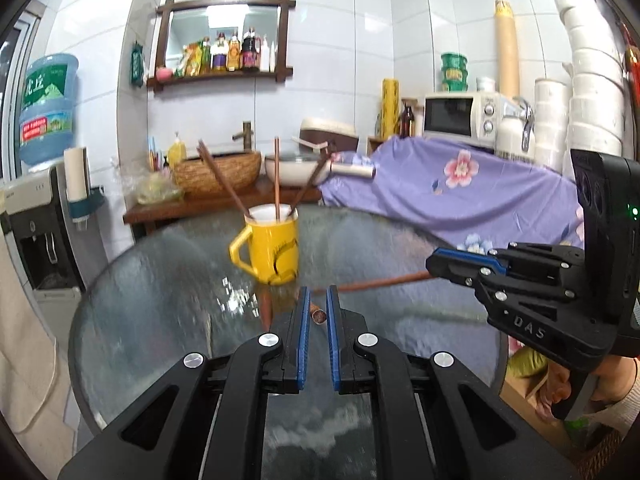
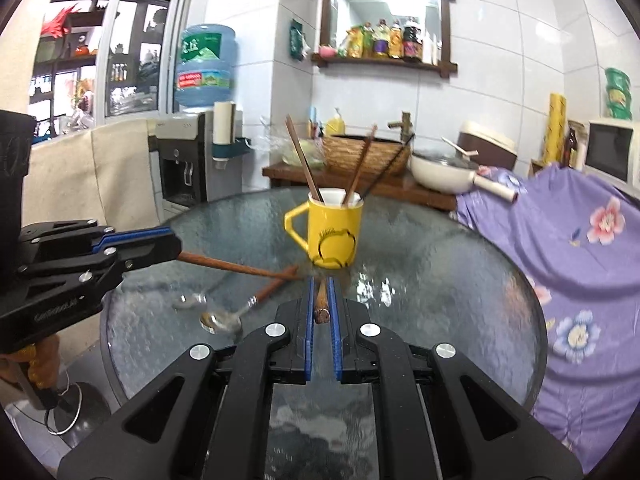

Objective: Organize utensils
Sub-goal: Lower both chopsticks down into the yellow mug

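A yellow mug [image 1: 272, 252] [image 2: 332, 236] stands mid-table on the round glass table [image 1: 160, 300] [image 2: 440, 280], with three brown chopsticks leaning in it. My left gripper [image 1: 318, 308] [image 2: 172, 246] is shut on a brown wooden stick [image 2: 240, 268] whose butt end [image 1: 319, 315] shows between the blue pads. My right gripper [image 2: 320, 296] [image 1: 434, 266] is shut on a second wooden stick [image 2: 321, 308] [image 1: 372, 284]. Both sticks point toward the mug's base, and their far ends come close together in front of it. A metal spoon [image 2: 222, 322] with a wooden handle lies on the glass at the left.
A purple floral cloth [image 1: 460, 192] [image 2: 580, 240] covers furniture along the table's right side. Behind the table a wooden bench [image 2: 400, 190] holds a woven basket and a white pan. A water dispenser [image 2: 180, 168] stands at the left, a microwave [image 1: 456, 114] at the back right.
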A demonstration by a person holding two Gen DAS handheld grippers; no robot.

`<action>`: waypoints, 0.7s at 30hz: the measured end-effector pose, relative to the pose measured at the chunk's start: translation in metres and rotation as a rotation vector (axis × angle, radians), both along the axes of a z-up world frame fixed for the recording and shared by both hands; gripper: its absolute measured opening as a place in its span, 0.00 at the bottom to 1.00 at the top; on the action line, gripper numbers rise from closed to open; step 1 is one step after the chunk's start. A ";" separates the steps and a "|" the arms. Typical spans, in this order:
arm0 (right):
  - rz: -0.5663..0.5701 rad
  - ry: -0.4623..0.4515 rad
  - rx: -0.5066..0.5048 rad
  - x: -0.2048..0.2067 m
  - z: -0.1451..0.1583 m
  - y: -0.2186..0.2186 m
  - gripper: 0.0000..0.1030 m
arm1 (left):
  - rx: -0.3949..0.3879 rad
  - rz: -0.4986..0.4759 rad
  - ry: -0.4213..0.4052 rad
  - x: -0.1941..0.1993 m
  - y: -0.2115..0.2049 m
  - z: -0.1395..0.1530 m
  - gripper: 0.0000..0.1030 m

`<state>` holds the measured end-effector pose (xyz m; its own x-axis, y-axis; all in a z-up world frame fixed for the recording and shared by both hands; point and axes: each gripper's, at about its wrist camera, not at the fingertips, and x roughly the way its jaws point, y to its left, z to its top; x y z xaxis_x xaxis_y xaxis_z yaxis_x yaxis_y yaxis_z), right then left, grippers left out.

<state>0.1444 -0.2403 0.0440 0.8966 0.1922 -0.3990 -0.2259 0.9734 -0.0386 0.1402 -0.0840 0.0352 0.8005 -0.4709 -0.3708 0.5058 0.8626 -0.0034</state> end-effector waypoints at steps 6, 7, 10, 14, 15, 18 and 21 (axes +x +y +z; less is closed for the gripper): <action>0.034 -0.029 0.002 0.023 0.028 -0.002 0.07 | -0.052 -0.016 -0.018 0.028 0.000 0.026 0.07; 0.038 -0.031 0.007 0.028 0.034 -0.003 0.07 | -0.058 -0.017 -0.018 0.031 0.000 0.029 0.07; 0.050 -0.037 0.010 0.040 0.045 -0.004 0.07 | -0.080 -0.026 -0.019 0.046 -0.002 0.041 0.07; 0.068 -0.027 0.018 0.060 0.061 -0.003 0.07 | -0.094 -0.033 -0.012 0.065 -0.007 0.053 0.07; 0.071 -0.023 0.020 0.064 0.064 -0.003 0.07 | -0.096 -0.034 -0.008 0.070 -0.008 0.055 0.07; 0.077 -0.012 0.021 0.080 0.074 -0.003 0.07 | -0.097 -0.039 -0.001 0.081 -0.010 0.062 0.07; 0.082 -0.007 0.023 0.092 0.084 -0.004 0.07 | -0.090 -0.042 0.003 0.091 -0.015 0.069 0.07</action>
<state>0.2367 -0.2447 0.1278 0.8805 0.2740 -0.3869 -0.3043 0.9524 -0.0180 0.2310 -0.0988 0.1037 0.7786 -0.5353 -0.3274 0.5411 0.8370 -0.0818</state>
